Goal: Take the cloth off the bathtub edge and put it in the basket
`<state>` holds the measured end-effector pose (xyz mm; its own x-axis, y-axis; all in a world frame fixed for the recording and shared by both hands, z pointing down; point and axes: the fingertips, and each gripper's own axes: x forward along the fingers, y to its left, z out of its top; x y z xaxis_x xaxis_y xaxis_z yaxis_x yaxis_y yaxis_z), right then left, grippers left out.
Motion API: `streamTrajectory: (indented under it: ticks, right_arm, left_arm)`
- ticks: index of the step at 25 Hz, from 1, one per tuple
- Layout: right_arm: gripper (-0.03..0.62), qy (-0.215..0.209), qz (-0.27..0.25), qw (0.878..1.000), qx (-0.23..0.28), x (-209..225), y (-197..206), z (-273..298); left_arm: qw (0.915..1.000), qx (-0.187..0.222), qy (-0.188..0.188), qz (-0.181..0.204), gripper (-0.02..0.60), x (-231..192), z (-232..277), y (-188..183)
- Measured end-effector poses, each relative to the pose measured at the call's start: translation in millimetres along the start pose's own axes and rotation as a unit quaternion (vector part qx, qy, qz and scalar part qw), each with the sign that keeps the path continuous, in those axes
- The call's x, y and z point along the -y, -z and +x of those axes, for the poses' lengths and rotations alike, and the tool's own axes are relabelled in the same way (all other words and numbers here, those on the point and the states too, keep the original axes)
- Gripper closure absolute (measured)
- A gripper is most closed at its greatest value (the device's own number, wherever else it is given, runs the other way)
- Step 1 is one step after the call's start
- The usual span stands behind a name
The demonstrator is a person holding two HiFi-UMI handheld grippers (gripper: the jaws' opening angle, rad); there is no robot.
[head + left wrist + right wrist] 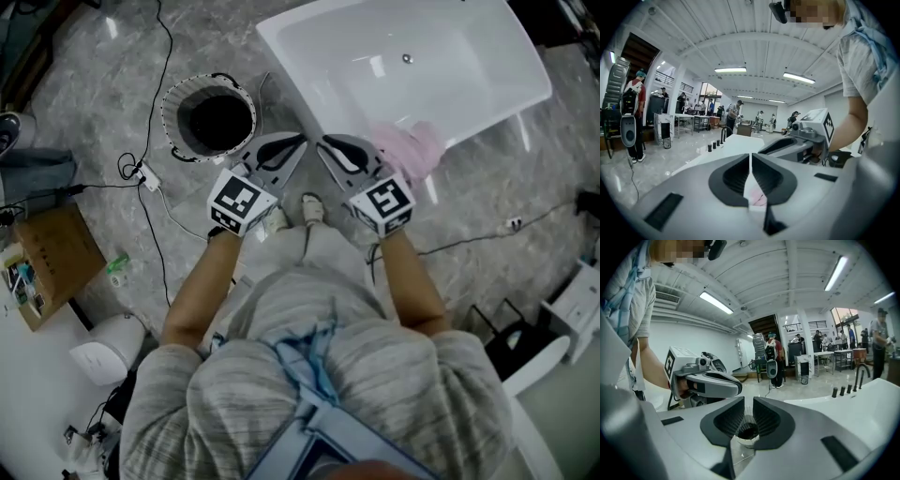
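Note:
A pink cloth (411,147) hangs crumpled over the near edge of the white bathtub (487,56). The round basket (211,117), white-rimmed and dark inside, stands on the floor left of the tub. Both grippers hover side by side between them, tips almost meeting. My left gripper (298,143) (750,157) is shut with nothing in it; the cloth (758,199) shows below its jaws. My right gripper (323,145) (748,401) stands open by a narrow gap, empty, and the basket (749,432) shows through that gap.
Black cables (150,169) trail over the marble floor left of the basket. A cardboard box (52,262) and a white appliance (108,347) sit at the lower left, dark equipment (520,342) at the lower right. People (633,117) stand in the hall behind.

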<state>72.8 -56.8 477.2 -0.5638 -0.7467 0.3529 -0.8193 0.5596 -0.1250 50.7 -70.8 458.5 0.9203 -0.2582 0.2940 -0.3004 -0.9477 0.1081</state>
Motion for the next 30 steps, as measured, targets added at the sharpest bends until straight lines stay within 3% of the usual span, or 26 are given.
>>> streamTrajectory:
  ticks: [15,22,30]
  right_arm:
    - [0.523,0.111,0.058,0.992,-0.024,84.4,60.8,-72.6]
    - [0.523,0.145,0.063,0.987,-0.035,109.8,78.6,-101.8]
    - [0.496,0.195,0.095,0.975,-0.053,141.1,118.4,-141.9]
  left_arm:
    - [0.9908,-0.057,0.120,0.027,0.557,49.1,120.4,22.2]
    - [0.9793,-0.075,0.184,0.038,0.526,80.7,166.6,25.3]
    - [0.9627,-0.108,0.235,0.079,0.497,109.7,206.7,42.8]
